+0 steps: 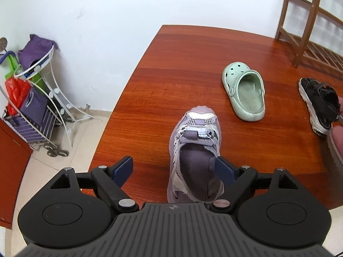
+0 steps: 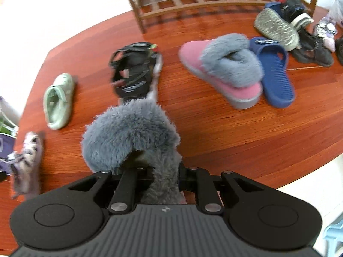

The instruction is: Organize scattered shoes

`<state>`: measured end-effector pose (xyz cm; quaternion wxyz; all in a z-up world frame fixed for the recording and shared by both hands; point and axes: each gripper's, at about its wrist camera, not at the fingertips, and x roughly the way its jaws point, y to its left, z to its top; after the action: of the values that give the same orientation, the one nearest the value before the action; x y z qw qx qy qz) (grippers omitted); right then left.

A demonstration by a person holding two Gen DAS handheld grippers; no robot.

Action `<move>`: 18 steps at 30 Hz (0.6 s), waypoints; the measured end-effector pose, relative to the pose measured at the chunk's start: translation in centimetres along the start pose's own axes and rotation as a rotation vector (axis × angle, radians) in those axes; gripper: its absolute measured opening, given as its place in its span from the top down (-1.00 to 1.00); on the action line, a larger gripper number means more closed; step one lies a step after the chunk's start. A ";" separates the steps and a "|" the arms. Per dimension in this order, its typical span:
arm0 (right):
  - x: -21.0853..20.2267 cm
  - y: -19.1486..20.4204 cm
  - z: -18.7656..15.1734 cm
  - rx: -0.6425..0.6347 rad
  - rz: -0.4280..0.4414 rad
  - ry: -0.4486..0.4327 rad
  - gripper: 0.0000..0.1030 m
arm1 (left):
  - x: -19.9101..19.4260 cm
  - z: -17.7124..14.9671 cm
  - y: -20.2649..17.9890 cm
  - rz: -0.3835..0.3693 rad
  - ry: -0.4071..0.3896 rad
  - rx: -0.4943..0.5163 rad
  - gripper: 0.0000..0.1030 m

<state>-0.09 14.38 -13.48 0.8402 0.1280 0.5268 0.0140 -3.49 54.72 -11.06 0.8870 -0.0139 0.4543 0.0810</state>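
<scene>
The right tool (image 2: 165, 171) is clamped on the grey fur collar of a slipper (image 2: 130, 132), apparently lifted clear of the desk (image 2: 214, 128) toward its pink mate (image 2: 223, 68), while the left tool (image 1: 173, 171) gapes wide around the lilac sneaker's (image 1: 195, 150) heel, gripping nothing.

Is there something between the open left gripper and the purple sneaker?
Nothing visible. The left gripper is open right at the purple sneaker's heel, one pad already at its collar and the other off to its side. The green clog lies farther off.
</scene>
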 end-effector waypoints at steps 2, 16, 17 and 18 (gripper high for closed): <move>-0.5 1.1 -0.4 0.012 0.022 0.002 0.67 | -0.2 0.0 -0.2 -0.004 -0.003 0.013 -0.70; 2.5 8.0 -0.6 -0.010 0.056 0.058 0.64 | -2.5 0.4 -1.1 -0.032 -0.050 0.026 -0.79; 2.6 8.3 -0.6 -0.009 0.056 0.061 0.63 | -2.7 0.5 -1.3 -0.031 -0.055 0.032 -0.79; 2.6 8.5 -0.5 -0.013 0.057 0.062 0.62 | -2.8 0.4 -1.4 -0.031 -0.057 0.034 -0.79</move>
<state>1.54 23.12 -13.98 0.8236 0.1371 0.5485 0.0455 -4.51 53.01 -8.63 0.9009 -0.0033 0.4299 0.0599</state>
